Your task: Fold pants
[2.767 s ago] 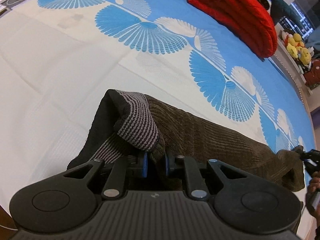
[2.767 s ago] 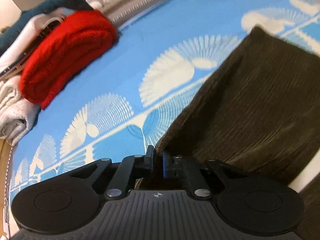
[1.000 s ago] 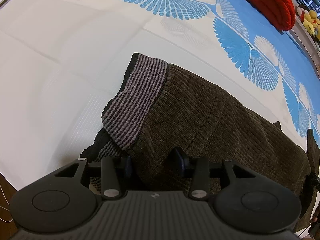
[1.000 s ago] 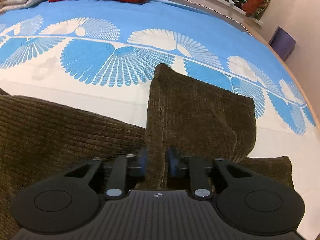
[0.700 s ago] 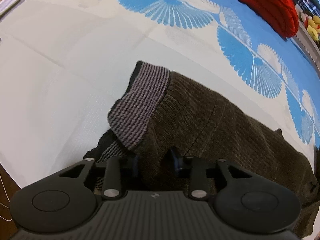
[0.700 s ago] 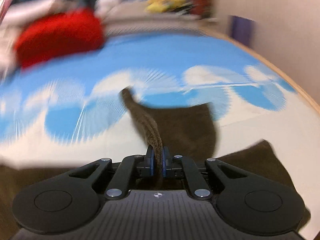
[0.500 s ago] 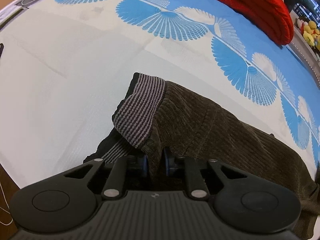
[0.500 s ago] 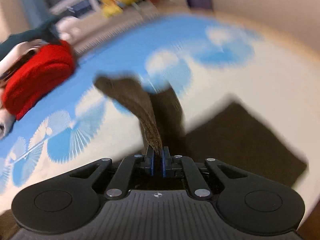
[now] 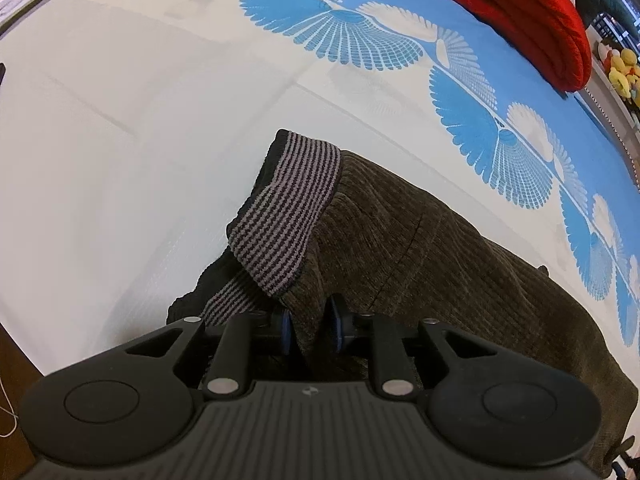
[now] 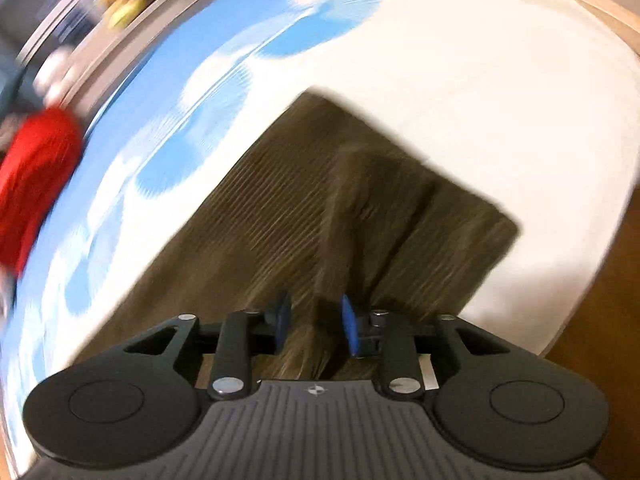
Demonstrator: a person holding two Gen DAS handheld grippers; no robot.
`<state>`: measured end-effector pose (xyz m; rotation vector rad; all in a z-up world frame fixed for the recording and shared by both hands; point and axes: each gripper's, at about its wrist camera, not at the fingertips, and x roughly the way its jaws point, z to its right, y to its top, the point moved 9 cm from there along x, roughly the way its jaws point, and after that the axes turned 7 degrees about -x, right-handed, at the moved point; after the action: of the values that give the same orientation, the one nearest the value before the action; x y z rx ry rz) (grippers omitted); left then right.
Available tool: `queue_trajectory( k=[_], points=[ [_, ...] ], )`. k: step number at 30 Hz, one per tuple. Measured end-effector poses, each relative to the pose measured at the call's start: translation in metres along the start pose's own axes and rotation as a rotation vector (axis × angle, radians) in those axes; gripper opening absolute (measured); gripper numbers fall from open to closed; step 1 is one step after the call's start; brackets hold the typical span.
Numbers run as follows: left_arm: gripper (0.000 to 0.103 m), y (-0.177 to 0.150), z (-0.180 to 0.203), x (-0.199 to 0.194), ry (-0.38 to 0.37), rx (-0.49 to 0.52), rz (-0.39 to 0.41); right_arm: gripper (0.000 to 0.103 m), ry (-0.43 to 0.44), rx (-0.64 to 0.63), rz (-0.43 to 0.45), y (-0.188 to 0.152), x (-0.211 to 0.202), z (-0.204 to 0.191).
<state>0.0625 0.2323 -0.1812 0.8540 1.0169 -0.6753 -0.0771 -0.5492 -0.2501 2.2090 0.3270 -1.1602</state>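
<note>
Dark brown corduroy pants point(image 9: 420, 248) lie on the bed, their striped grey-and-black waistband point(image 9: 288, 208) folded over at the left. My left gripper point(image 9: 310, 325) sits just right of the waistband, with a ridge of the brown cloth pinched between its blue pads while the jaws are opening slightly. In the blurred right wrist view, the leg end of the pants point(image 10: 280, 216) lies flat as a folded rectangle. My right gripper point(image 10: 315, 322) hovers over it with its jaws opening. A loose fold of cloth sits between the pads, which do not press on it.
The bed sheet point(image 9: 120, 120) is white with blue fan shapes. A red rolled blanket point(image 9: 520, 12) lies at the far side, and it also shows as a blurred red blanket point(image 10: 28, 168). Yellow plush toys point(image 9: 620, 68) sit beyond it. A wooden bed edge point(image 10: 600, 280) is close on the right.
The left jaws, wide a second ago, closed on cloth by the waistband. The right gripper swung across carrying a pant leg, rolled, and its jaws have parted over the laid-down leg.
</note>
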Motion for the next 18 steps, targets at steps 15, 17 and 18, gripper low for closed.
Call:
queue_trajectory(
  k=[15, 17, 18],
  points=[
    [0.028, 0.001, 0.001, 0.007, 0.024, -0.007, -0.021, 0.039, -0.096, 0.203, 0.034, 0.022, 0.013, 0.024],
    [0.031, 0.000, 0.002, 0.006, 0.024, -0.001, -0.021, 0.039, -0.086, 0.160, 0.047, 0.023, 0.005, 0.017],
    [0.031, -0.001, 0.002, 0.006, 0.025, 0.004, -0.021, 0.041, -0.087, 0.140, 0.045, 0.027, 0.009, 0.016]
  ],
)
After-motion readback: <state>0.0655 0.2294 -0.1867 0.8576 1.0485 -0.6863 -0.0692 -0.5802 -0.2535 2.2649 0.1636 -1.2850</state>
